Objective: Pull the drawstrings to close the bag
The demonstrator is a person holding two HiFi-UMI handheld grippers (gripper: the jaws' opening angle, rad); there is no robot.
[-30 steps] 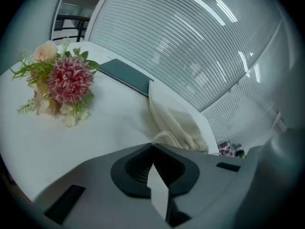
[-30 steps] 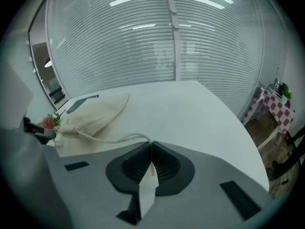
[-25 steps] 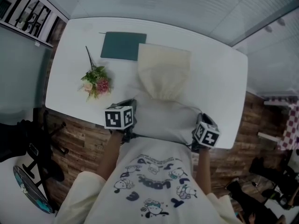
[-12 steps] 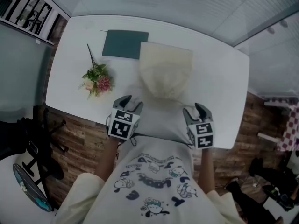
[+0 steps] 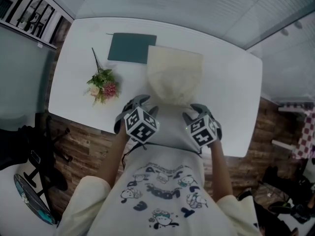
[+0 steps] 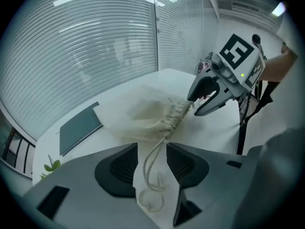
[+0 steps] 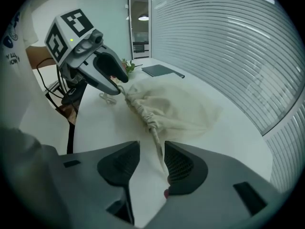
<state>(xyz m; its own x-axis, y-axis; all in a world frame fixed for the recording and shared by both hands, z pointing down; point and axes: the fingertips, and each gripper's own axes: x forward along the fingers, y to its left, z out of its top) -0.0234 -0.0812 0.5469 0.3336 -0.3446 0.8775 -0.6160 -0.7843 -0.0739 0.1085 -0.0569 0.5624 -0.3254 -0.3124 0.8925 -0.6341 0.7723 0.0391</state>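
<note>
The bag [image 5: 174, 77] lies gathered on the bench [image 5: 231, 97] with its cords [image 6: 148, 168] running between both tongs, the left tongs [image 6: 151, 149] just sprung wide and the right tongs [image 7: 151, 147] just narrowing, neither yet pinching, so clamp each cord near the neck and draw outward evenly; no writing is legible.

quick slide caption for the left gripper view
Left gripper, fingers just opened, straddles the loose drawstring of the cinched cream bag on the white table.
</note>
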